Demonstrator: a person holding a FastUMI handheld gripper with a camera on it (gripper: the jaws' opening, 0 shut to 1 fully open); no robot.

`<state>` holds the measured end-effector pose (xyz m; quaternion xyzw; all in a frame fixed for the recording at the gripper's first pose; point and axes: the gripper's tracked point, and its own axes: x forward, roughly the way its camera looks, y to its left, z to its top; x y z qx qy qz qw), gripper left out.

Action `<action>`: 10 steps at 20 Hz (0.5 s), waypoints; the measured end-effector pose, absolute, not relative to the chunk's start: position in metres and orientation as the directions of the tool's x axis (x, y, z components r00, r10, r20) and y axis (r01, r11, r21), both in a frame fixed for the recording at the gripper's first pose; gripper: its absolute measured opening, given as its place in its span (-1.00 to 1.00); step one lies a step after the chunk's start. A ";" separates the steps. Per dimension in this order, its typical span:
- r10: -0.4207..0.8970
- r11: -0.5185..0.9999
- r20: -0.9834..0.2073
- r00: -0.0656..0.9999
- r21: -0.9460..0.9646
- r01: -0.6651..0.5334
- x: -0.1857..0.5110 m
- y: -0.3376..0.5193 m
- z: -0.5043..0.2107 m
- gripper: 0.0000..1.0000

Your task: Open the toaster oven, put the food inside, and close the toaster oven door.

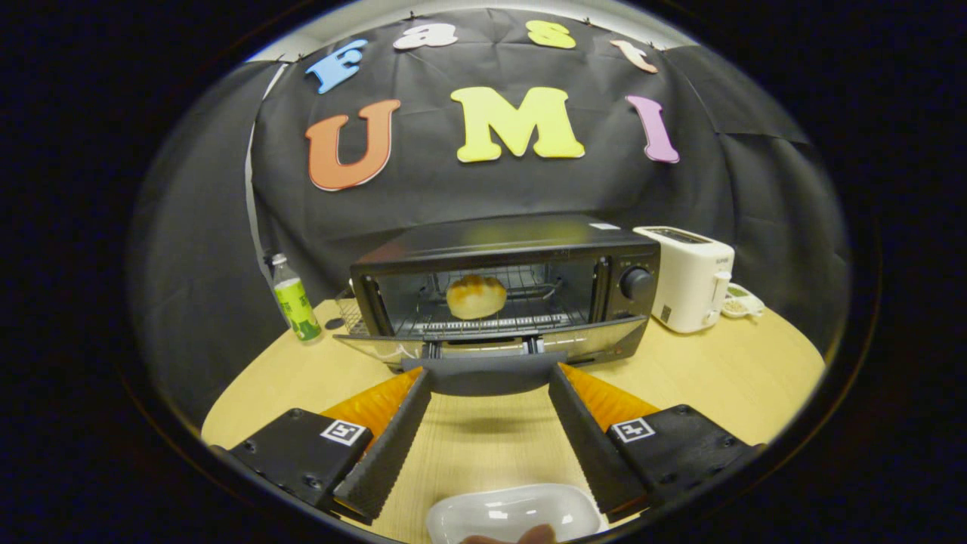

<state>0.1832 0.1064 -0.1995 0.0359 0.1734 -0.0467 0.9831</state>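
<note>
- Nearest the camera sits a shallow white oval dish (pixel 514 514), empty, on the pale wooden table (pixel 718 378), low between the roots of the fingers; a fingertip of the person shows at its near rim.
- The gripper (pixel 483 374) has its fingers spread wide, and the tips reach the dark handle bar (pixel 483 372) of the oven door from either side. Whether the tips press the bar or merely flank it cannot be told; nothing else lies between them.
- The black toaster oven (pixel 502 283) stands just ahead, its glass door (pixel 491 346) dropped almost flat toward the fingers.
- The food, a round golden-brown bun (pixel 476 296), rests on the wire rack inside the cavity.
- Judged from this, opening and loading are done; the closing step is in hand.
- The next move seems to call for lifting the handle bar up and forward in an arc about the bottom hinge until the door meets the frame.
- Beside the oven stand a green-labelled plastic bottle (pixel 295 301) on one side and a white slot toaster (pixel 689 278) on the other.
</note>
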 end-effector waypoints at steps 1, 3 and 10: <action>-0.076 0.993 -0.341 0.937 0.063 0.104 0.190 0.106 -0.198 1.00; -0.063 0.989 -0.334 0.941 0.103 0.103 0.209 0.106 -0.194 1.00; -0.084 0.987 -0.276 0.958 0.106 0.117 0.241 0.101 -0.173 1.00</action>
